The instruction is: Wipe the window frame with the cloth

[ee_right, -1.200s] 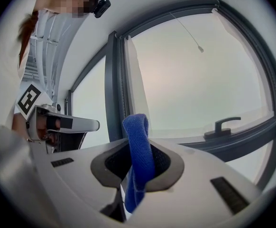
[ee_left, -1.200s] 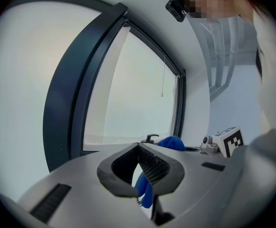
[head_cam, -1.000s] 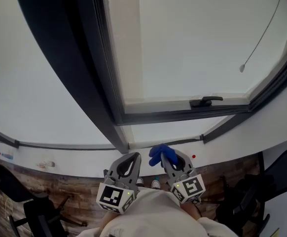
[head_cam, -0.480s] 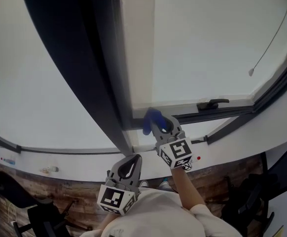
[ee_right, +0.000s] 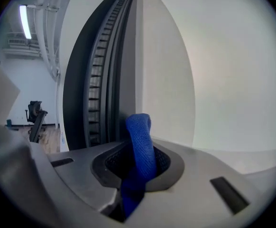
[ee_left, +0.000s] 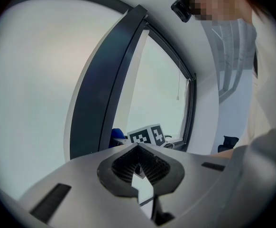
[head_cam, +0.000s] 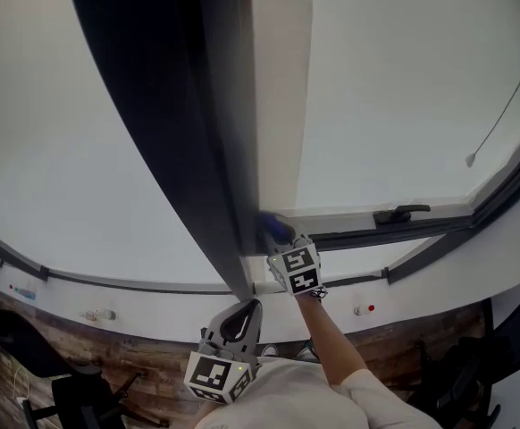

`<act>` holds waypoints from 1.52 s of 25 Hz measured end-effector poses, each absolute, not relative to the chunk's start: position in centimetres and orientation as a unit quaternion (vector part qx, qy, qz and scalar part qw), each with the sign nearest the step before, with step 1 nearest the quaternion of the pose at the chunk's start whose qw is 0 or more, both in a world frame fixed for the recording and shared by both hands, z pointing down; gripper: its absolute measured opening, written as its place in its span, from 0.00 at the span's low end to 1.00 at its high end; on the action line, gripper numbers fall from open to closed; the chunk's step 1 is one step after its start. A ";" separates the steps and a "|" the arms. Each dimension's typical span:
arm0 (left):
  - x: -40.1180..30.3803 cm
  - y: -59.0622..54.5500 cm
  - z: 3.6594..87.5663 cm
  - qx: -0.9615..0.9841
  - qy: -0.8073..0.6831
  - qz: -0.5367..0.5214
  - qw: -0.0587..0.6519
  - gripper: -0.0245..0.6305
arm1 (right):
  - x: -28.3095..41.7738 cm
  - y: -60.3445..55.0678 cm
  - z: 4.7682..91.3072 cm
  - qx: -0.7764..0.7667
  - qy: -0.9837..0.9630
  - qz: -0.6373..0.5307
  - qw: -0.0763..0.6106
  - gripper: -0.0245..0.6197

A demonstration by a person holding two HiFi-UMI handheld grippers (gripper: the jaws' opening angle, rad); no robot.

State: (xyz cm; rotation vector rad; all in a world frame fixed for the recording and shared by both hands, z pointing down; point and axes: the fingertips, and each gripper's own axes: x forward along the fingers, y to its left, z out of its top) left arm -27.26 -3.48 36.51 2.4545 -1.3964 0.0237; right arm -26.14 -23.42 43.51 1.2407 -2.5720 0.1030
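Right gripper [head_cam: 285, 239]: jaws closed on a blue cloth [head_cam: 275, 228]. In the right gripper view the cloth [ee_right: 139, 141] stands up between the pads and folds over ahead of the jaws of the right gripper [ee_right: 138, 167], with a tail hanging down below them.

The free end of the cloth lies at the bottom corner of the window frame [head_cam: 197, 150], where the dark upright meets the lower horizontal bar. Firm contact cannot be confirmed from either view. Directly ahead of this gripper, the dark upright of the window frame [ee_right: 95, 80] runs up and away, showing a ribbed channel, with a pale strip just beside it on the right.

To the right of this gripper, along the lower bar, sits a dark window handle [head_cam: 401, 213]. Further right and higher, a thin cord [head_cam: 510, 96] hangs across the pane.

Behind the gripper, the person's forearm [head_cam: 331, 338] reaches out from a pale sleeve.

Left gripper [head_cam: 236, 320]: held low and close to the body, well apart from the frame. In its own view the left gripper [ee_left: 139, 167] has its jaw tips drawn together with nothing between them. It points towards the window frame [ee_left: 95, 103].

Below both grippers, a wooden floor [head_cam: 108, 356] is visible. An office chair [ee_right: 33, 113] stands off to the left of the right gripper.
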 end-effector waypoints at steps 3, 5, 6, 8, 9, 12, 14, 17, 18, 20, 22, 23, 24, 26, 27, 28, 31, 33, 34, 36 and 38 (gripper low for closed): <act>-27.5 -3.6 36.6 0.857 -0.489 0.007 0.159 0.05 | -26.3 -23.4 44.8 0.434 -0.881 0.030 0.186 0.13; -27.5 -3.7 36.6 0.859 -0.487 0.006 0.158 0.05 | -26.3 -23.2 45.4 0.430 -0.879 0.034 0.202 0.13; -27.4 -3.7 36.6 0.860 -0.485 0.006 0.158 0.05 | -26.3 -23.2 45.5 0.429 -0.879 0.035 0.206 0.13; -27.2 -3.7 36.5 0.864 -0.479 0.004 0.157 0.05 | -26.4 -23.1 45.6 0.429 -0.878 0.033 0.208 0.13; -27.1 -3.7 36.5 0.866 -0.476 0.003 0.157 0.05 | -26.4 -23.1 45.5 0.429 -0.879 0.029 0.207 0.13; -26.7 -3.5 36.2 0.871 -0.465 0.002 0.156 0.05 | -26.1 -22.8 45.6 0.430 -0.880 0.016 0.203 0.13; -26.5 -3.5 36.0 0.874 -0.461 0.002 0.151 0.05 | -25.9 -22.8 45.7 0.432 -0.879 0.013 0.204 0.13; -26.6 -3.3 35.9 0.876 -0.459 0.002 0.147 0.05 | -25.7 -22.8 45.8 0.436 -0.876 0.014 0.207 0.13; -26.7 -3.3 35.9 0.876 -0.459 0.002 0.147 0.05 | -25.6 -22.8 45.8 0.438 -0.874 0.015 0.208 0.13; -26.9 -3.3 35.9 0.875 -0.461 0.002 0.146 0.05 | -25.2 -22.9 45.7 0.444 -0.871 0.013 0.210 0.13; -27.0 -3.4 35.8 0.875 -0.462 -0.001 0.146 0.05 | -24.8 -23.1 45.6 0.449 -0.868 0.010 0.210 0.13; -27.0 -3.4 35.7 0.875 -0.462 -0.004 0.145 0.05 | -24.6 -23.1 45.6 0.451 -0.868 0.010 0.210 0.13; -26.9 -3.5 35.6 0.876 -0.461 -0.006 0.144 0.05 | -24.4 -23.2 45.6 0.451 -0.868 0.012 0.209 0.13; -26.8 -3.4 35.7 0.877 -0.459 -0.006 0.145 0.05 | -24.2 -23.1 45.7 0.450 -0.868 0.020 0.207 0.13; -26.7 -3.4 35.8 0.877 -0.457 -0.006 0.146 0.05 | -24.1 -23.1 45.7 0.450 -0.869 0.023 0.206 0.13; -26.6 -3.4 35.8 0.877 -0.457 -0.006 0.147 0.05 | -24.0 -23.1 45.7 0.449 -0.869 0.024 0.206 0.13; -26.5 -3.5 35.8 0.877 -0.457 -0.009 0.150 0.05 | -23.7 -23.2 45.6 0.450 -0.869 0.024 0.207 0.13; -26.5 -3.6 35.8 0.875 -0.459 -0.009 0.152 0.05 | -23.3 -23.2 45.6 0.452 -0.867 0.026 0.207 0.13; -26.5 -3.7 35.9 0.875 -0.459 -0.008 0.152 0.05 | -23.1 -23.3 45.6 0.453 -0.867 0.028 0.207 0.13; -26.4 -3.7 36.0 0.875 -0.458 -0.008 0.153 0.05 | -22.9 -23.4 45.6 0.454 -0.866 0.030 0.206 0.13; -26.3 -3.6 36.0 0.877 -0.456 -0.010 0.154 0.05 | -22.8 -23.3 45.6 0.455 -0.866 0.032 0.206 0.13</act>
